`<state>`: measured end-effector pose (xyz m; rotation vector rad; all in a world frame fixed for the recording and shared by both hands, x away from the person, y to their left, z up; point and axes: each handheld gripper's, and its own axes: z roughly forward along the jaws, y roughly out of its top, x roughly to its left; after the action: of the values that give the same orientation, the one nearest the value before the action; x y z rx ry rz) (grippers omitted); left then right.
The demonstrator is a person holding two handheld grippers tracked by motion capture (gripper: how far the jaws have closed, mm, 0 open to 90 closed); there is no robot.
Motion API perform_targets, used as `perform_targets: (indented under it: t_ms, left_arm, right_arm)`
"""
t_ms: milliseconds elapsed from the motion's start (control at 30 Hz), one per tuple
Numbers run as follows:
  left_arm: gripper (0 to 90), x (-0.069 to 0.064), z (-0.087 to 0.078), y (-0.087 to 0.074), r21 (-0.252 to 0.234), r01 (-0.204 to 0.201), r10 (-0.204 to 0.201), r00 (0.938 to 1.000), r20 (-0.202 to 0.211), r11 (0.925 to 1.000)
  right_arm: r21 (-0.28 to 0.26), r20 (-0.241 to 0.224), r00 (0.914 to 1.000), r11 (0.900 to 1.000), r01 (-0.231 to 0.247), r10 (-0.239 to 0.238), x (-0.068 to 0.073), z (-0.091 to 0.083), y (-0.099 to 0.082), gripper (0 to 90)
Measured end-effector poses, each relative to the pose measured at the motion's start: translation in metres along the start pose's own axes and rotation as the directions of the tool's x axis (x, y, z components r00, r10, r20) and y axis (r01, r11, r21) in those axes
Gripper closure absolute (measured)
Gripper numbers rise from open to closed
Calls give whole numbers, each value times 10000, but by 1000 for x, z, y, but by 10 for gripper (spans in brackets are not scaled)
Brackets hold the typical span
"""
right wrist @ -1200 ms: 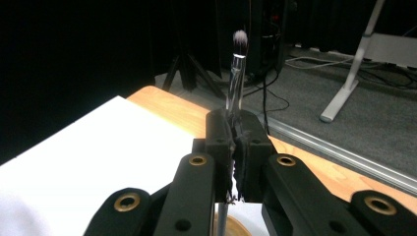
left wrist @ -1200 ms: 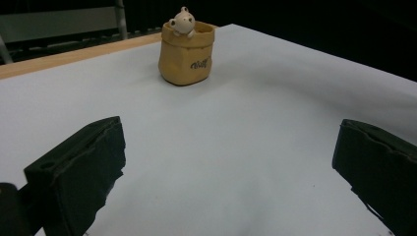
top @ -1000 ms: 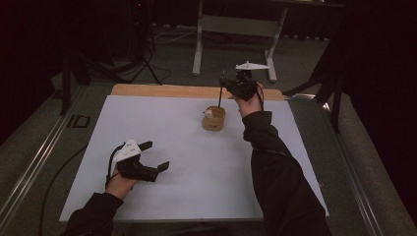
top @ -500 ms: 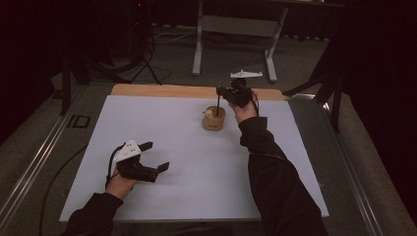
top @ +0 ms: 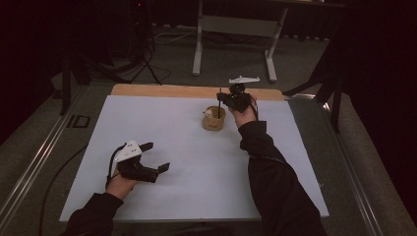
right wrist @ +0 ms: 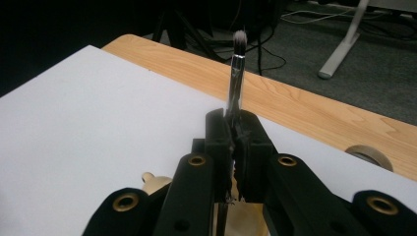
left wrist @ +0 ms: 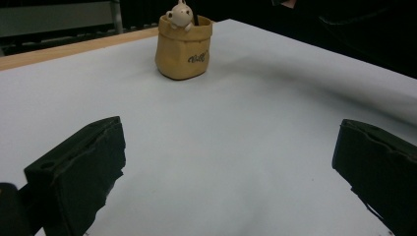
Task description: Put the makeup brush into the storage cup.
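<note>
- Just above the tan pot (top: 214, 119), the right tongs (top: 222, 98) clamp an upright makeup brush (right wrist: 237, 73); a tilted descent could tip the light pot.
- Nearer the person than the pot, the left tongs (top: 155, 157) gape empty over the counter (top: 162, 128).

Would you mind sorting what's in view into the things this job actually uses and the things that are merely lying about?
In use:
- brush, clamped upright in the right gripper
- tan holder with a small animal figure, directly beneath the brush

Lying about:
- tape roll on the wooden board
- left gripper, open, resting on the white sheet
</note>
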<state>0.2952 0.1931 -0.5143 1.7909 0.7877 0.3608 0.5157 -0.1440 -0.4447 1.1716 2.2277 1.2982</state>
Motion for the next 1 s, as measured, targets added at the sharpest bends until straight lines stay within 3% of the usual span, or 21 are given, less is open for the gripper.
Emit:
perform_targets:
  t_ms: [100,167,200,333,533,567,633,667,1000]
  left_arm:
    - [3,0,0,0,34,-9,9,10000,-1,10000]
    - [3,0,0,0,72,-60,60,10000,-27,10000]
    - [3,0,0,0,72,-60,60,10000,-27,10000]
    - [3,0,0,0,121,-117,118,9999,-14,9999]
    - [3,0,0,0,112,-100,101,9999,-48,9999]
    - [3,0,0,0,112,-100,101,9999,-48,9999]
    - [3,0,0,0,129,-99,100,9999,-46,9999]
    - [3,0,-1,1,113,-78,79,10000,-35,9999]
    - [3,-2,-1,3,115,-85,86,10000,-36,9999]
  right_arm:
    - [107,-9,10000,9999,95,-95,0,1,-1,822]
    - [162,-42,9998,9997,195,-194,2,0,0,651]
    - [162,-42,9998,9997,195,-194,2,0,0,651]
    - [229,-130,9999,9997,94,-91,4,-4,5,334]
    - [373,-237,9996,9992,-157,166,1,-16,11,196]
    - [461,-417,9989,9987,-203,223,-1,-18,12,138]
    - [461,-417,9989,9987,-203,223,-1,-18,12,138]
    - [574,-722,9974,9983,-4,46,0,-26,13,103]
    - [414,-920,9950,9983,417,-378,8,-46,8,93]
